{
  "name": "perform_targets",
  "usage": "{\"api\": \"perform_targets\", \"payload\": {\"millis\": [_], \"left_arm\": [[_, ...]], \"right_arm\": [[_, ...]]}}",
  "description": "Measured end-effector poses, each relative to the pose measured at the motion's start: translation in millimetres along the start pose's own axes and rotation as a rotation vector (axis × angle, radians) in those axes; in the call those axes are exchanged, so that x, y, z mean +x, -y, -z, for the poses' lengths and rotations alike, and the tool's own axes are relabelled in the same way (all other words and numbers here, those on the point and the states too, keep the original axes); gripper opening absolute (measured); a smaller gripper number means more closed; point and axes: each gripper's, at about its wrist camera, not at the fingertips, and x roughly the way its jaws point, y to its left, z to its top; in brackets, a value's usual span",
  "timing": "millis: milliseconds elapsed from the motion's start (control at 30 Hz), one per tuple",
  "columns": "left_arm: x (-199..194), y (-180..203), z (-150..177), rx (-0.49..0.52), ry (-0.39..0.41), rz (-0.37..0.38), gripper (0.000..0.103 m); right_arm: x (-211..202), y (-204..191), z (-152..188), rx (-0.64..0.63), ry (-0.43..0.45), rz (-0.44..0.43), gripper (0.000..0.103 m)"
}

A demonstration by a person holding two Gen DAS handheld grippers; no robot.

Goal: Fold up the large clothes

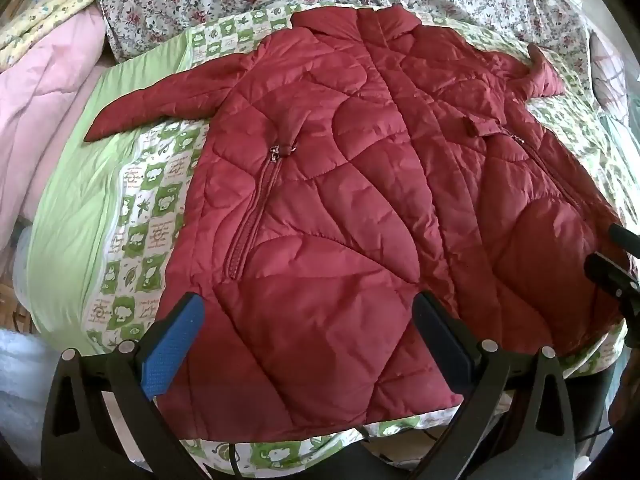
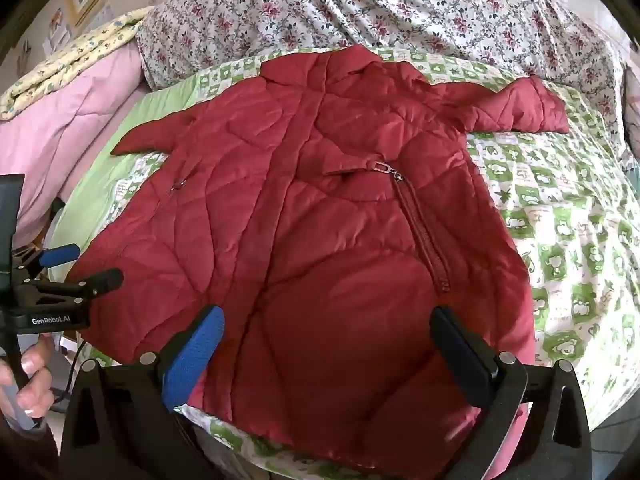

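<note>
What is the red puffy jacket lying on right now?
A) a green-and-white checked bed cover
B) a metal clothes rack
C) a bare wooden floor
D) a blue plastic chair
A: the red quilted jacket lies spread flat, front up, on the green-and-white checked bed cover, with the floral sheet beyond its collar; both open grippers, left and right, are near its hem.

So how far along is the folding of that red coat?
Barely begun. The red coat lies spread flat on the green patterned sheet, sleeves out. The left gripper and right gripper hover open over its hem, holding nothing. Every fold is left.
</note>
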Motion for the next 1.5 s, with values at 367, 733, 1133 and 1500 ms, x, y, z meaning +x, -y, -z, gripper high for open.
{"api": "perform_targets", "payload": {"millis": [367,733,1133,1500], "left_arm": [[1.0,0.6,-4.3,-0.006,-0.001,0.001,0.103],[1.2,0.6,-4.5,-0.004,-0.001,0.001,0.103],[1.2,0.4,-3.5,-0.004,0.0,0.001,0.103],[8.7,7.5,-9.0,-0.003,-0.016,0.017,0.103]], "right_arm": [[1.8,4.1,0.3,-0.001,0.005,0.003,0.103],[0.1,2.1,-1.1,-0.001,0.007,0.001,0.103],[-2.4,-0.6,-1.6,0.0,0.013,-0.007,0.103],[1.4,2.7,-5.5,0.014,0.026,-0.039,0.103]]}}
